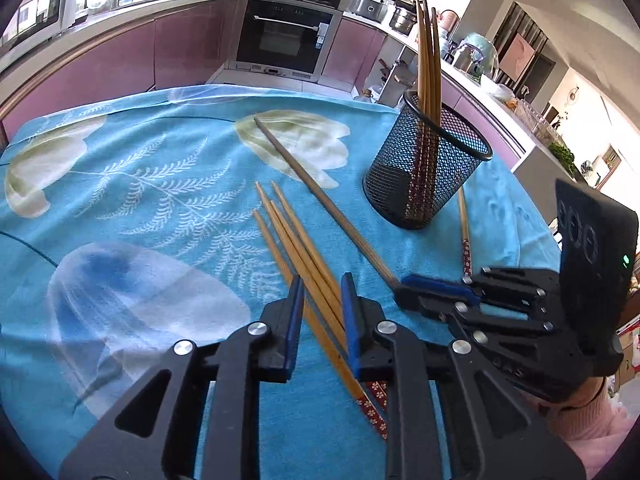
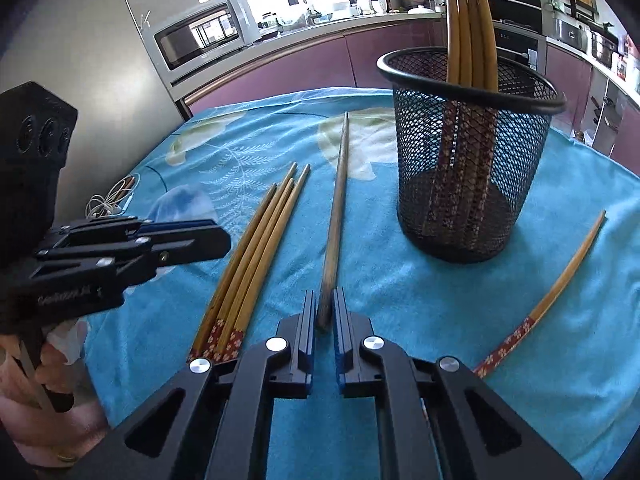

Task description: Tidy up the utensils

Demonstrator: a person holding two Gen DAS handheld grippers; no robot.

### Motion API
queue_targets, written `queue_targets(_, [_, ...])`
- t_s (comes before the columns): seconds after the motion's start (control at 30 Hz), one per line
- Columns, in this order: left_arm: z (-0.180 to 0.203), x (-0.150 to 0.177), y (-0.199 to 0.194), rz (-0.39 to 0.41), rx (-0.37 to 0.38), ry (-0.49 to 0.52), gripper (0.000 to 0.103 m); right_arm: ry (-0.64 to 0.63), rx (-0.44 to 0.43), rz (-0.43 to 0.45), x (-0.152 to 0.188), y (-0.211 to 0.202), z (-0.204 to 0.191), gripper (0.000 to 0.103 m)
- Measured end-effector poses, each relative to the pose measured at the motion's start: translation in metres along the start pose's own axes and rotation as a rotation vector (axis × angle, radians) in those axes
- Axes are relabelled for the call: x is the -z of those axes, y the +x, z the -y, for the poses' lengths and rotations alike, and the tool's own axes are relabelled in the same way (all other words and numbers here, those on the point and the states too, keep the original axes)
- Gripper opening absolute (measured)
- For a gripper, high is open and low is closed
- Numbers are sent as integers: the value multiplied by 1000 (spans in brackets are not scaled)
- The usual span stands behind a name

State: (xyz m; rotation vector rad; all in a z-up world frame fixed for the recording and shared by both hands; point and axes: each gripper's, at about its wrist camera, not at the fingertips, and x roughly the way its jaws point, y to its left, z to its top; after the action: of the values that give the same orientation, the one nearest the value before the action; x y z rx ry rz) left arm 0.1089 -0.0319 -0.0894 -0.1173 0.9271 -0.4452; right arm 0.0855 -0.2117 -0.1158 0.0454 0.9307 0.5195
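With the right gripper [image 2: 323,304] clenched on the grey chopstick [image 2: 338,200] and left gripper [image 1: 322,300] released, lift level, then tip it into the cup [image 2: 472,184].

Partly hidden and cropped chopsticks

Tall bamboo chopsticks [image 2: 468,20] leave the right-wrist frame's top; the black mesh cup [image 2: 472,152] veils their lower ends; the black left gripper [image 1: 320,300] covers part of the loose bamboo chopsticks [image 1: 296,240].

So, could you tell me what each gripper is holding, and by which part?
The right gripper is shut on the grey chopstick, at its thick near end. The left gripper holds nothing; its jaws straddle the bamboo chopsticks.
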Motion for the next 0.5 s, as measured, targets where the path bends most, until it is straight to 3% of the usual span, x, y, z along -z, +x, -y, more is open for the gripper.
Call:
queue_targets(0.27, [13, 4, 8, -29, 53, 70, 23, -24, -100, -79, 45, -25, -26, 11])
queue_targets(0.33, [17, 6, 12, -39, 57, 85, 23, -29, -99, -49, 42, -34, -26, 13])
queue_targets(0.4, [21, 7, 14, -40, 60, 102, 23, -12, -6, -5, 34, -43, -13, 28])
queue_targets(0.5, [24, 7, 14, -36, 63, 109, 24, 91, 134, 54, 20, -49, 21, 32])
